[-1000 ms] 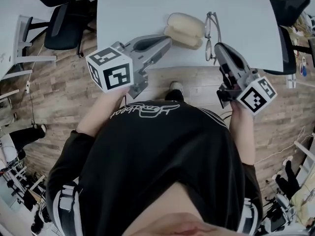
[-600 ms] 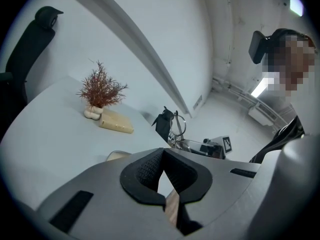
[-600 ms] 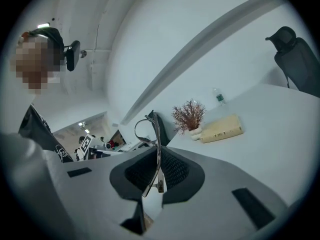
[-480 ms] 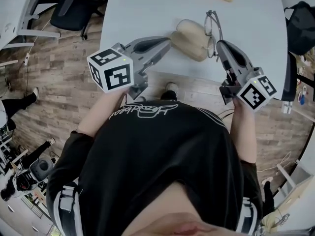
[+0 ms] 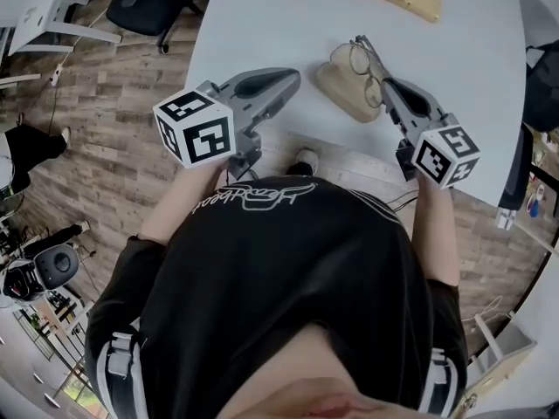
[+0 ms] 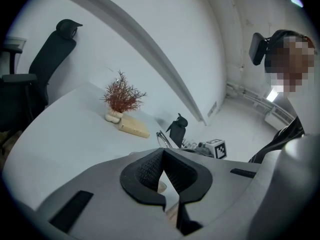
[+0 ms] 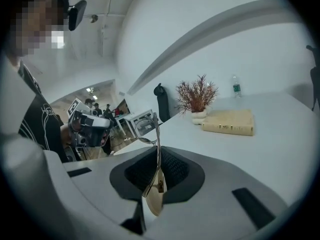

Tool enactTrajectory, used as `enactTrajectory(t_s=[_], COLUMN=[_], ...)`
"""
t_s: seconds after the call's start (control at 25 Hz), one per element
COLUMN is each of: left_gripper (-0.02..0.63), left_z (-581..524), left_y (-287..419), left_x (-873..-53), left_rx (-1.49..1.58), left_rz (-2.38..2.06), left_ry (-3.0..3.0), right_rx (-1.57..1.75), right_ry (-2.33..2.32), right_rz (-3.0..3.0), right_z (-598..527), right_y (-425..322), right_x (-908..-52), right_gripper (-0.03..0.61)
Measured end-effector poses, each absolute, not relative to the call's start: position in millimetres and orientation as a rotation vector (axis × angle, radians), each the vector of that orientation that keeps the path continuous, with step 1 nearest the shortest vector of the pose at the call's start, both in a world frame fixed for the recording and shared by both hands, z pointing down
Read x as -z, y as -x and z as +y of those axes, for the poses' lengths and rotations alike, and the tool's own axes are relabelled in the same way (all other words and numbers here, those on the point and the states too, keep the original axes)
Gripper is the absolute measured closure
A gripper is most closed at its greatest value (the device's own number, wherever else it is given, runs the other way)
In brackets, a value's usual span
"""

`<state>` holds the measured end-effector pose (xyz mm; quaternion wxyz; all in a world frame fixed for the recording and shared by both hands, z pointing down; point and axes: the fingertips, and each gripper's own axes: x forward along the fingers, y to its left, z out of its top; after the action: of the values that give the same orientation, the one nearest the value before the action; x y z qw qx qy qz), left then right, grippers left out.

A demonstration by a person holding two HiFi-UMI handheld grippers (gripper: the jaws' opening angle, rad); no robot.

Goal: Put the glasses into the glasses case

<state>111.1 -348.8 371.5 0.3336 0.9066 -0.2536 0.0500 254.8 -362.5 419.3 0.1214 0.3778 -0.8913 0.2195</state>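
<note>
1 temple of glasses (image 5: 367, 62) clamped by right gripper (image 7: 159, 153); left gripper (image 6: 163, 153) closed, empty; glasses case (image 5: 342, 90) mostly hidden behind its jaws.

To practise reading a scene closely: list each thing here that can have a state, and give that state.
glasses: unfolded, gripped by one temple, not yet in the case.
glasses case: lying flat; open or closed unclear.
right gripper: shut on the glasses.
left gripper: jaw tips together, nothing between them.
book: closed, lying flat.
</note>
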Motion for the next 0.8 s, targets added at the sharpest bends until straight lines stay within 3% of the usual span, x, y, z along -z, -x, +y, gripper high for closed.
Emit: enactTrajectory(t_s=[0.8], left_gripper=[0.609], left_z=[-364.4], left_y=[-109.9], left_x=[-399.4], left_rx=[-0.153], left_rz=[-0.679], left_ry=[-2.302], right_rx=[-0.649], right_ry=[-0.825], right_rz=[-2.352], right_z=[-355.8], right_y=[-235.2], right_x=[-518.3], right_gripper=[0.554])
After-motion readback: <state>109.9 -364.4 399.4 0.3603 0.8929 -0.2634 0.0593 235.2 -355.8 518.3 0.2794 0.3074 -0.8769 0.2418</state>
